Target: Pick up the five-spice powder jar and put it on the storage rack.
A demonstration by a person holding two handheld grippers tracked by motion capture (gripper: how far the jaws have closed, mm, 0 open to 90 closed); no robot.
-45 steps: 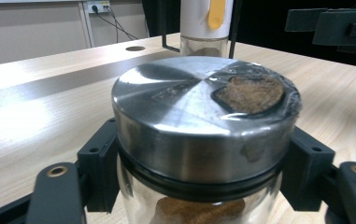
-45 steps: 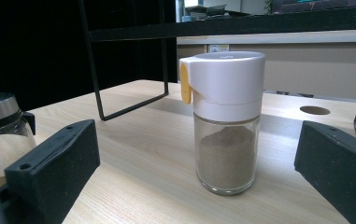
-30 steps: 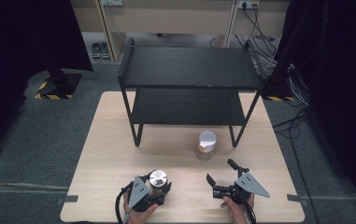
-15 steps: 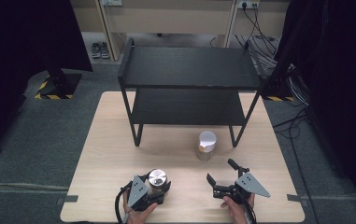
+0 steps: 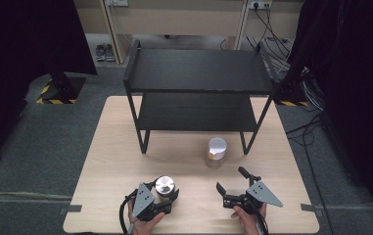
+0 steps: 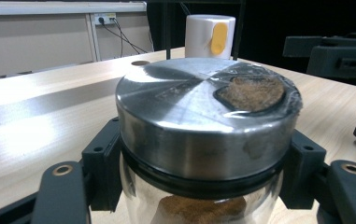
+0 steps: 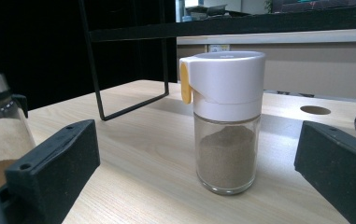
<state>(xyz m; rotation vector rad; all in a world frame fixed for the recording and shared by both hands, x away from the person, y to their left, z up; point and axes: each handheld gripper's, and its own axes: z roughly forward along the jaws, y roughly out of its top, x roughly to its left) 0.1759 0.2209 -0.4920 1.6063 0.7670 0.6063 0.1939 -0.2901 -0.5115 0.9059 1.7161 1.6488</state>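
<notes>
A light wooden table stands on grey carpet, seen from above on the person's side. At its far half sits a black two-tier metal shelf rack, both tiers bare, its thin legs resting on the tabletop.

Just in front of the rack's right front leg stands a glass spice shaker with a white cap and a yellow tab on the cap's side. In the right gripper view the shaker stands upright, about half full of brown powder.

Near the table's front edge, the person's two hands come in from below. The left gripper has its black jaws clamped around a glass jar with a shiny steel lid. In the left gripper view the jar sits between the jaws, pads pressed against the glass just below the lid, brown powder visible inside and a patch of it under the lid's clear window.

The right gripper lies well apart from the left one, its jaws spread wide with nothing between them, pointing toward the white-capped shaker, which stands near but untouched.
</notes>
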